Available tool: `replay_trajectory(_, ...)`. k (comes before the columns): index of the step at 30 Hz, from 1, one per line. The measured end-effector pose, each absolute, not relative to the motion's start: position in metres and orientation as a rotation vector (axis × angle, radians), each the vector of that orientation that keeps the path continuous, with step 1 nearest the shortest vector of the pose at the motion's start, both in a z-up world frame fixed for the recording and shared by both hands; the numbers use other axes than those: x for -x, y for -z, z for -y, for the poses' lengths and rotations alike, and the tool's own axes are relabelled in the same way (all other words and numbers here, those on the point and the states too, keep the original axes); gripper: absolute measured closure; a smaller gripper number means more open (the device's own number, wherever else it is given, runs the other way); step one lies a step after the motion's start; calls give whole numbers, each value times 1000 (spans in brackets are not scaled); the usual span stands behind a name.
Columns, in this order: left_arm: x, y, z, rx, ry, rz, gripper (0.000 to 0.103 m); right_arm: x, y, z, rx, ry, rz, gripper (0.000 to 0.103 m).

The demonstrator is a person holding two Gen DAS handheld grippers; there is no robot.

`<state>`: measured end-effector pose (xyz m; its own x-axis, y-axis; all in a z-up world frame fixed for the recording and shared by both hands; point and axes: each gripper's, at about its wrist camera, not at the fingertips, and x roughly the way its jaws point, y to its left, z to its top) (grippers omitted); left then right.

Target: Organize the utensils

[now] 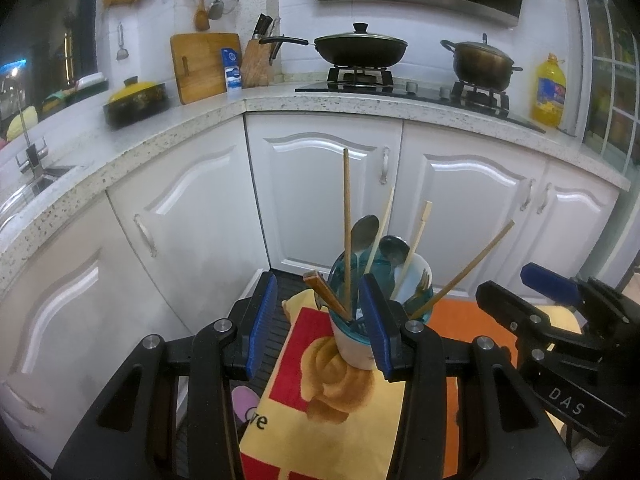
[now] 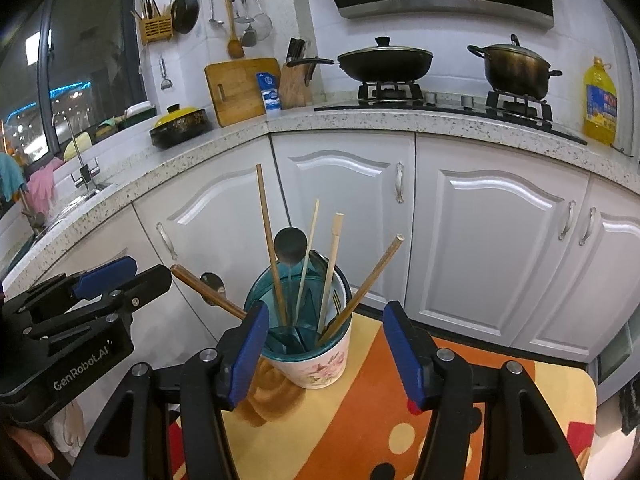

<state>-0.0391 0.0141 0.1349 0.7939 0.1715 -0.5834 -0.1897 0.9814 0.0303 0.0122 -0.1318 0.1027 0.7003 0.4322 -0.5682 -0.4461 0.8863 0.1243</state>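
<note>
Both tools gape empty; the cup (image 2: 310, 332) of upright chopsticks (image 2: 271, 246) stands just ahead, seemingly nearer the left tool (image 1: 320, 320) than the right tool (image 2: 326, 354).

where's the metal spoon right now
The metal spoon stands bowl-up in the utensil cup on the colourful mat, just right of the tallest chopstick; in the right wrist view it is centre frame.

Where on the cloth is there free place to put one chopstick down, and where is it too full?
Free: the orange cloth right of the cup, between it and the right gripper finger, and the yellow patch toward the far right corner. Crowded: the cup mouth, full of chopsticks and spoons, and its left side, where the left gripper sits.
</note>
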Motion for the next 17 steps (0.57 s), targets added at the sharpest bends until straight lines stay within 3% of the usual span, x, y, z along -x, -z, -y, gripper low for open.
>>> replay_trajectory(17,46,-131,0,-7,-148,-596,61,-8,-98,150,-6,-470,-633,45)
